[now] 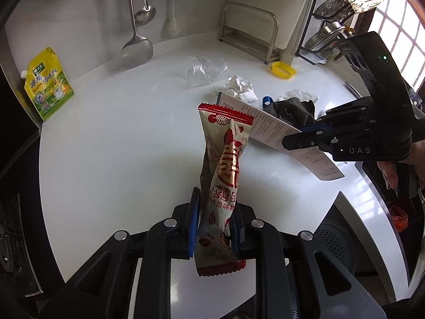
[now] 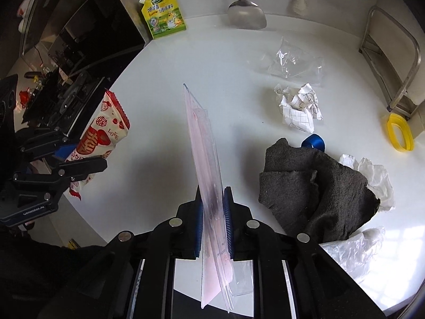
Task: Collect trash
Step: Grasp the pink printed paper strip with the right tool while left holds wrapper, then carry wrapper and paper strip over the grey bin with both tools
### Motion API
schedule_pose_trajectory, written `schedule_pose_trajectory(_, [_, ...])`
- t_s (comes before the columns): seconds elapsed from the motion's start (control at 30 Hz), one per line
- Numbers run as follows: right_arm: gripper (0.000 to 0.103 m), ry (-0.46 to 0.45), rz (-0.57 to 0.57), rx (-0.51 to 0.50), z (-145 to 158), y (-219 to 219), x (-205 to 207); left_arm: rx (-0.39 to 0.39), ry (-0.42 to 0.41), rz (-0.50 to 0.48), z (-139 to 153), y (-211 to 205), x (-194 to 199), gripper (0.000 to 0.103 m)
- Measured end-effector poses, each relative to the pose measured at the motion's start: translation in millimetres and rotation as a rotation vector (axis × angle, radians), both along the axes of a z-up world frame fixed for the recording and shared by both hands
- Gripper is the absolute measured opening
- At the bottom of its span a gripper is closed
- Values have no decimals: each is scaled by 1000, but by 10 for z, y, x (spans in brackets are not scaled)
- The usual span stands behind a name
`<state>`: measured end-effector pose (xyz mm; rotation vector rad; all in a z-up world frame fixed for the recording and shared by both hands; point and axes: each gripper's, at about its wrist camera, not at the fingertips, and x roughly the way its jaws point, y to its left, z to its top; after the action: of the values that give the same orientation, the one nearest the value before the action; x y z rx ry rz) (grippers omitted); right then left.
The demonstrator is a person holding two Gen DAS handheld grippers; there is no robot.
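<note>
Two pieces of trash are already off the bench, one per gripper. Left gripper [image 1: 213, 228] has its jaws clenched on a red-and-white wrapper [image 1: 225, 170], which stands up lengthwise out past the tips. Right gripper [image 2: 212, 223] has its jaws clamped on a flat slip in a clear sleeve [image 2: 204, 164], held edge-on, so its long axis runs straight ahead along the fingers. From the left camera that same slip reads as a printed receipt sticking out both sides of the right gripper.

What's left on the bench [image 1: 119, 146]: a crumpled paper ball [image 2: 297, 106], a clear plastic bag [image 2: 297, 61], white tissue [image 2: 377, 178] half tucked behind the grey rag [image 2: 316, 188], plus more clear plastic at the right gripper's lower right. All of it sits ahead and to the right of the right gripper, well apart from the left one, so I'd say the right hand is the nearer one for those.

Both hands are full though, so my guess is a drop-off comes first. No bin I can make out in either view.

The yellow pouch [image 1: 47, 85] and yellow ring [image 1: 283, 70] look like keepers, not trash.
</note>
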<state>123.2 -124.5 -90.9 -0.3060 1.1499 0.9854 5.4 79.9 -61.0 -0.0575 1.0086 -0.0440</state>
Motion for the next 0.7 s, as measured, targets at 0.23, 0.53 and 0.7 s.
schedule_pose_trajectory(0.23, [14, 25, -131, 141, 197, -228, -309, -19, -20, -20, 144, -71, -54, 21])
schedule_pose_trajectory(0.53, [14, 3, -238, 234, 488, -528, -812, -18, -54, -66, 378, -222, -206, 21])
schedule_pose_trajectory(0.7, [14, -31, -315, 238, 544, -696, -1057, -15, -57, -73, 428, -292, -253, 21])
